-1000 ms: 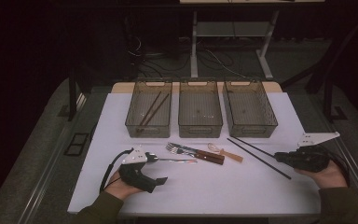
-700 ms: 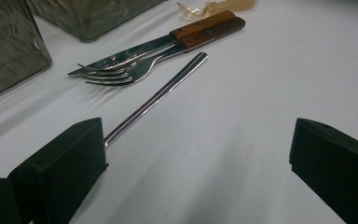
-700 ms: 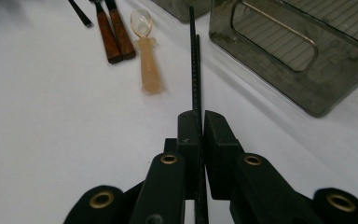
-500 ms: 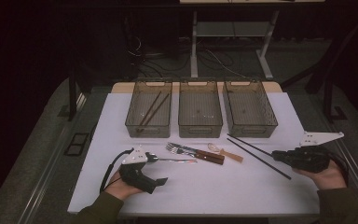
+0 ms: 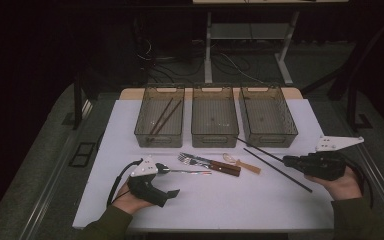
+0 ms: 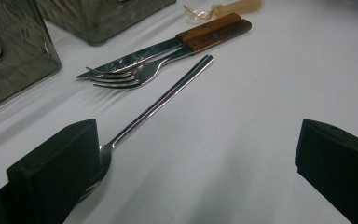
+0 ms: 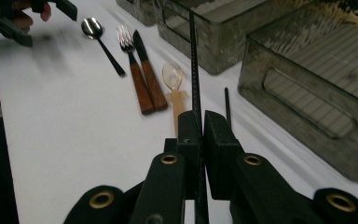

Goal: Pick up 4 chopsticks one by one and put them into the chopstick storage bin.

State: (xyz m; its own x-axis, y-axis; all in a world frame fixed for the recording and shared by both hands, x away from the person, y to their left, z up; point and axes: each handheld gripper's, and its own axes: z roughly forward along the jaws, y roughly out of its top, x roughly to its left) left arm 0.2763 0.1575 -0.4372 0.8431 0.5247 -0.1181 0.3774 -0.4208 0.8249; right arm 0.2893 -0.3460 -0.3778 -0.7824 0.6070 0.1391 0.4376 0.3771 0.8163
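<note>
Lifting level matters: the right gripper [image 7: 200, 135] pinches one black chopstick [image 7: 194, 60] at its end; the left gripper [image 6: 191, 177] gapes wide beside the spoon [image 6: 158, 105].

Three bins [image 5: 215, 131] at back w/ chopsticks [image 5: 163, 116] in left one; cutlery [image 5: 210, 164] in front, centre.

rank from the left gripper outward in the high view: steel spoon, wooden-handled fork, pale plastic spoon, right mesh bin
1. Steel spoon, its bowl at the left gripper.
2. Wooden-handled fork, mid-table, right of it.
3. Pale plastic spoon, further right.
4. Right mesh bin, at the table's far side.
</note>
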